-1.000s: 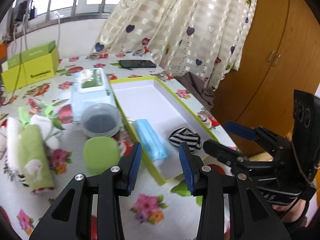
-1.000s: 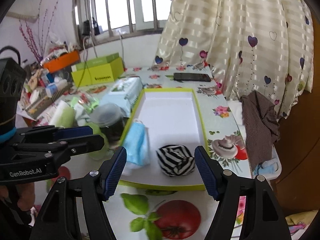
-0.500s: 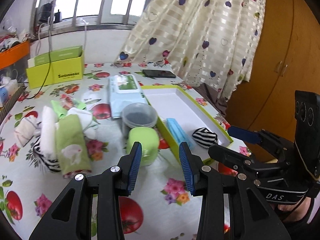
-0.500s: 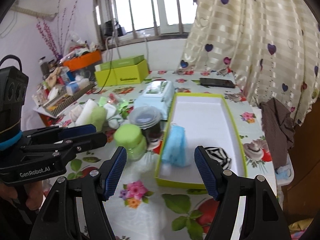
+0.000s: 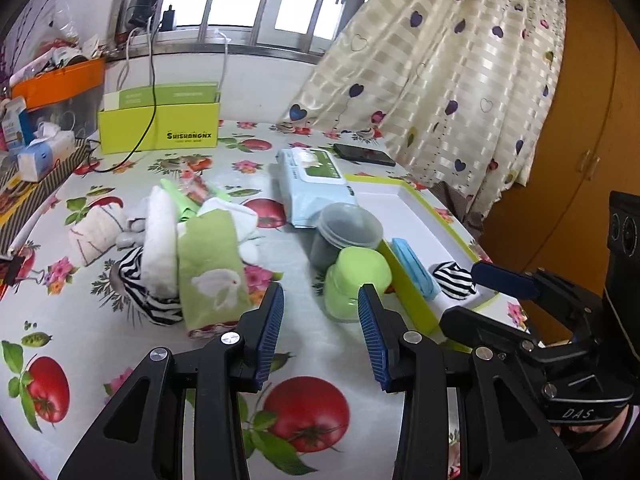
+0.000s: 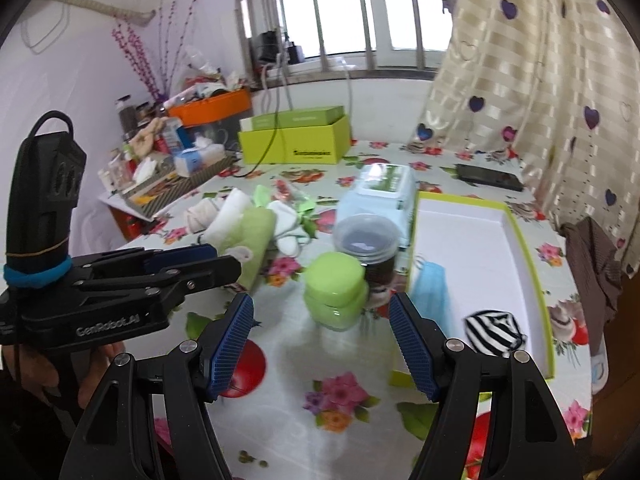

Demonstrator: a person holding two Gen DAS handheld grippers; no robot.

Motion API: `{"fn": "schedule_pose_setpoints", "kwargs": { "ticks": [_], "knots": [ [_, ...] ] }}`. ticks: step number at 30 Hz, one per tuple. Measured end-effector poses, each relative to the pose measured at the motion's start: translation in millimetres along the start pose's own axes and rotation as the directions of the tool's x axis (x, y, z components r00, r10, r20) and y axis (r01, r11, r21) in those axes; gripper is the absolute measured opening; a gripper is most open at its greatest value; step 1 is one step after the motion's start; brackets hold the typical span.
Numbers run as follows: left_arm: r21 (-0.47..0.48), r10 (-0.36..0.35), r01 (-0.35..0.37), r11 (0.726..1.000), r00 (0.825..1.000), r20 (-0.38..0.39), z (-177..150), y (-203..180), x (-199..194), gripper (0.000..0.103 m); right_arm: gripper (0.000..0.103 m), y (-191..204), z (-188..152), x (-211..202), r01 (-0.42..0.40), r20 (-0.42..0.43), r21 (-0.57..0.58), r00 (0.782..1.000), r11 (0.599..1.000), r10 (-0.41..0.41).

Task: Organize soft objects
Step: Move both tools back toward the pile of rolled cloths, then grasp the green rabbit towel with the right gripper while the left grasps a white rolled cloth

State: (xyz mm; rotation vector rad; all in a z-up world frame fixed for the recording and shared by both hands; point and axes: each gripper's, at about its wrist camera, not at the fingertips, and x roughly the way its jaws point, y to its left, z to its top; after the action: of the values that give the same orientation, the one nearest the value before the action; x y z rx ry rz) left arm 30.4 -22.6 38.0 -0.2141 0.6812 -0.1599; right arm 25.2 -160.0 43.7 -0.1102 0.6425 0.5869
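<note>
Green towel (image 5: 210, 270), rolled, white rabbit motif

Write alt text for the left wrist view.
The open, empty left gripper hovers over a fruit-print tablecloth, facing a pile of rolled towels and socks. To the right, a green jar and a lidded tub stand beside a yellow-rimmed tray holding a blue face mask and a striped sock.

A lived-in home is shown: a table (image 5: 100, 360) is covered with a fruit-and-flower oilcloth, heart-patterned curtains (image 5: 452, 80) are hung by a barred window (image 6: 360, 12), and a wooden wardrobe (image 5: 580, 140) is seen past the table's right edge.
</note>
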Motion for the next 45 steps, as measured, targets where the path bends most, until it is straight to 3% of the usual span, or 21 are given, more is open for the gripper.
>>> {"fn": "schedule_pose_setpoints", "kwargs": {
  "ticks": [15, 21, 28, 35, 45],
  "knots": [
    [-0.051, 0.056, -0.056, 0.997, 0.998, 0.004, -2.2, 38.7, -2.7, 0.040, 0.070, 30.1, 13.9, 28.2, -0.080, -0.028, -0.050, 0.997, 0.996, 0.078],
    [-0.089, 0.079, -0.078, 0.993, 0.997, 0.007, -5.7, 65.3, -7.1, 0.040, 0.062, 42.4, 19.3, 50.4, -0.104, -0.070, -0.064, 0.993, 0.993, 0.099],
    [-0.133, 0.113, -0.111, 0.985, 0.994, 0.010, -3.1, 95.9, -7.3, 0.040, 0.062, 58.4, 25.2, 76.4, -0.141, -0.109, -0.074, 0.985, 0.987, 0.133],
    [-0.172, 0.126, -0.122, 0.977, 0.992, 0.012, 0.5, 118.9, -2.4, 0.040, 0.062, 70.8, 35.8, 111.6, -0.144, -0.160, -0.092, 0.979, 0.985, 0.128],
    [-0.204, 0.120, -0.114, 0.972, 0.993, 0.015, 5.3, 140.6, 5.2, 0.040, 0.062, 72.0, 46.7, 166.4, -0.077, -0.249, -0.085, 0.967, 0.993, 0.053]
  ]
}}
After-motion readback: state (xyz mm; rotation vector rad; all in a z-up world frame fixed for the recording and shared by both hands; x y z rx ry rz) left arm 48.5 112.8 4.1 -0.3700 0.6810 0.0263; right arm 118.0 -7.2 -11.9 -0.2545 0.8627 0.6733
